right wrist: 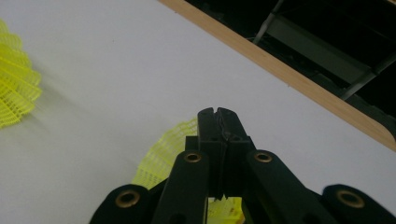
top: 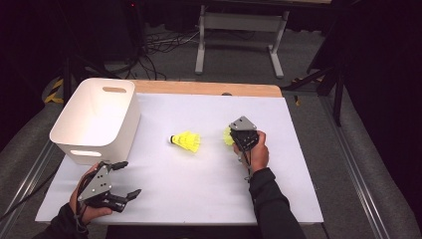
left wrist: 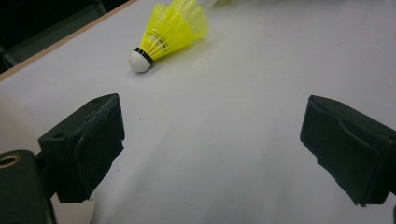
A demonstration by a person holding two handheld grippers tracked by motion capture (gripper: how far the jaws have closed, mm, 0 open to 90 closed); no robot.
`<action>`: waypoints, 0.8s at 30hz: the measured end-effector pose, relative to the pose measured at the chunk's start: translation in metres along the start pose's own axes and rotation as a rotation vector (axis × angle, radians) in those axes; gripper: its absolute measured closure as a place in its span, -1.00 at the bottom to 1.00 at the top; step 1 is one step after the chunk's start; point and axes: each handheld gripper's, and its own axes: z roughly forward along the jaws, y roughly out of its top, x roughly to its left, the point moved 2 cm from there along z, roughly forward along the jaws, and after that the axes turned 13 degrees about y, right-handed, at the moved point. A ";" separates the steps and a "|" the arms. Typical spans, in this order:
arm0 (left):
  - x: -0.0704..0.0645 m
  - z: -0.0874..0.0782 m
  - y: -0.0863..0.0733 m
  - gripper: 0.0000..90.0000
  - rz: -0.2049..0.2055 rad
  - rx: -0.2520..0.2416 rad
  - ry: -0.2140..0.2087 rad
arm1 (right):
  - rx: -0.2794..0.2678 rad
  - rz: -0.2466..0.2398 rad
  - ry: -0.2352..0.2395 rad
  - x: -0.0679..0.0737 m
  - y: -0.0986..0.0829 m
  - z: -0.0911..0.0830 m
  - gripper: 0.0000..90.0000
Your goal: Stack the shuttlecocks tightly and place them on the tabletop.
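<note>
A yellow shuttlecock [top: 186,141] with a white cork lies on its side mid-table, cork pointing left; it also shows ahead of the left gripper's jaws [left wrist: 170,28] and at the left edge of the right gripper view [right wrist: 14,93]. A second yellow shuttlecock [top: 228,135] sits right of it. My right gripper [top: 234,134] is shut on its mesh skirt [right wrist: 163,154], jaws [right wrist: 218,114] pressed together. My left gripper [top: 130,178] rests at the front left, open wide and holding nothing [left wrist: 212,144].
A white handled basket [top: 94,112] stands at the table's left, just beyond the left gripper; its wall [left wrist: 14,126] shows beside the left jaw. The white mat [top: 209,189] ends at a wooden back edge [top: 209,88]. Table legs and cables lie beyond.
</note>
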 end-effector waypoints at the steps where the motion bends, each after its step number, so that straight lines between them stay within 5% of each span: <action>1: 0.000 0.000 0.000 -0.84 -0.001 0.000 0.000 | -0.011 0.000 -0.004 -0.001 0.001 -0.003 1.00; 10: 0.000 0.000 0.000 -0.84 0.006 0.002 0.004 | -0.093 0.017 0.048 0.002 0.007 -0.019 1.00; 17: 0.001 -0.001 0.001 -0.84 0.000 -0.003 0.003 | -0.188 0.083 0.241 0.020 0.011 -0.027 1.00; 24: 0.000 -0.001 0.001 -0.84 0.001 -0.004 0.003 | -0.242 0.087 0.327 0.033 0.015 -0.030 1.00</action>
